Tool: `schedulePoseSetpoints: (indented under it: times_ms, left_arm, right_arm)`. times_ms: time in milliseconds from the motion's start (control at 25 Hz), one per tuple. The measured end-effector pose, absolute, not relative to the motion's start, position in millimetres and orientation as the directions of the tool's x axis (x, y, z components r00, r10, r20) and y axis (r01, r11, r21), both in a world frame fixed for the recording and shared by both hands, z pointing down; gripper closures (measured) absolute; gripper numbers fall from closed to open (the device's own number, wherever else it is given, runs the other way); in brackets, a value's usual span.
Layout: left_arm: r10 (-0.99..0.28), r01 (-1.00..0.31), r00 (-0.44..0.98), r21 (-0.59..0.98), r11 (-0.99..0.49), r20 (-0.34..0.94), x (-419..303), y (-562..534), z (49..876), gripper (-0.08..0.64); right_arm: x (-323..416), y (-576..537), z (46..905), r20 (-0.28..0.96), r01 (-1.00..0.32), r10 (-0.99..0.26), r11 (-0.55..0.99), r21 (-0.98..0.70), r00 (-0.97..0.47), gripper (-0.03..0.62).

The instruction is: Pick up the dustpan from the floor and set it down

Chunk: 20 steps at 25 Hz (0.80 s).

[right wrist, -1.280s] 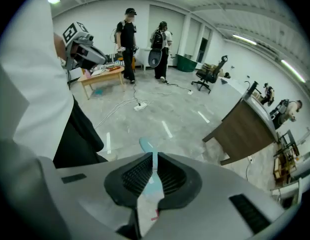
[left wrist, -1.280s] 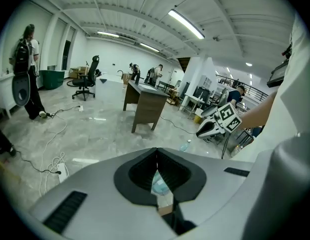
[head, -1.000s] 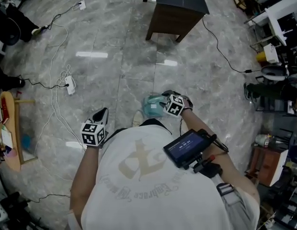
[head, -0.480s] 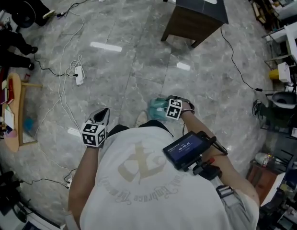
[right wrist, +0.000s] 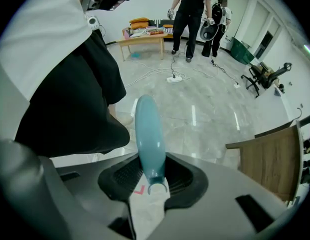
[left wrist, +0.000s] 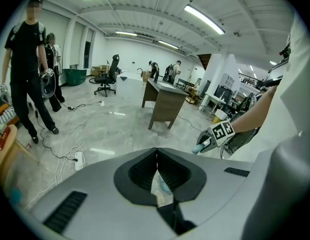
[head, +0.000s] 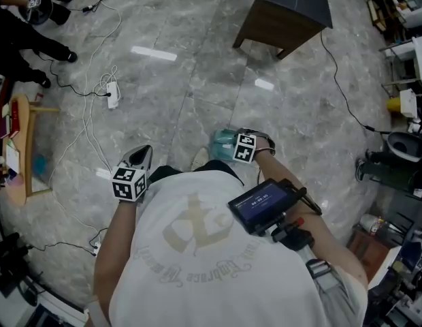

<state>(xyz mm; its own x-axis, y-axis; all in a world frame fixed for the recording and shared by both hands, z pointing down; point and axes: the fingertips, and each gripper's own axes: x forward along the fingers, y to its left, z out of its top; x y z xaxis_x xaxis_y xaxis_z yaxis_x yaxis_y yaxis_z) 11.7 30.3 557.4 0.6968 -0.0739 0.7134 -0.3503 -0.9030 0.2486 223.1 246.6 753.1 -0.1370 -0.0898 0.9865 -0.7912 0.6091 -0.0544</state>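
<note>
1. The right gripper [right wrist: 151, 178] points down at the floor. Its jaws have just been closing and now pinch the pale teal handle [right wrist: 147, 134] of the dustpan [head: 221, 144]. The handle's holed end lies deepest between them, and the rest runs straight out past the tips.
2. In the head view the teal pan shows just beyond this gripper's marker cube, low over the grey marble floor [head: 197, 67]. Whether it touches the floor cannot be told.
3. Just beside the pan, on the side nearer the person, a pale shoe [head: 199, 159] stands on the floor.
4. A dark screen device [head: 258, 205] is strapped to the forearm behind the right gripper.
5. The left gripper [left wrist: 156, 153] hangs well apart from the dustpan, slanting downward, its jaws pressed together with nothing held.
6. Ahead of the left gripper and to its left, a white power strip [head: 113, 101] lies among loose cables.
7. Far ahead of both grippers stands a dark-topped wooden desk [head: 282, 9].
8. Farthest off, past the power strip, people in dark clothes [right wrist: 192, 9] stand beside a low wooden table [right wrist: 145, 39].
</note>
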Motion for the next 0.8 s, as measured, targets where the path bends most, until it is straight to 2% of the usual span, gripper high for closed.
schedulePoseSetpoints:
  times_ms: [800]
  left_arm:
    - [-0.064, -0.322, 0.721, 0.251, -0.913, 0.689, 31.7, 32.9, 558.7, 0.548]
  right_arm:
    - [249.9, 242.1, 700.6, 0.979, -0.843, -0.168, 0.538, -0.008, -0.117, 0.465]
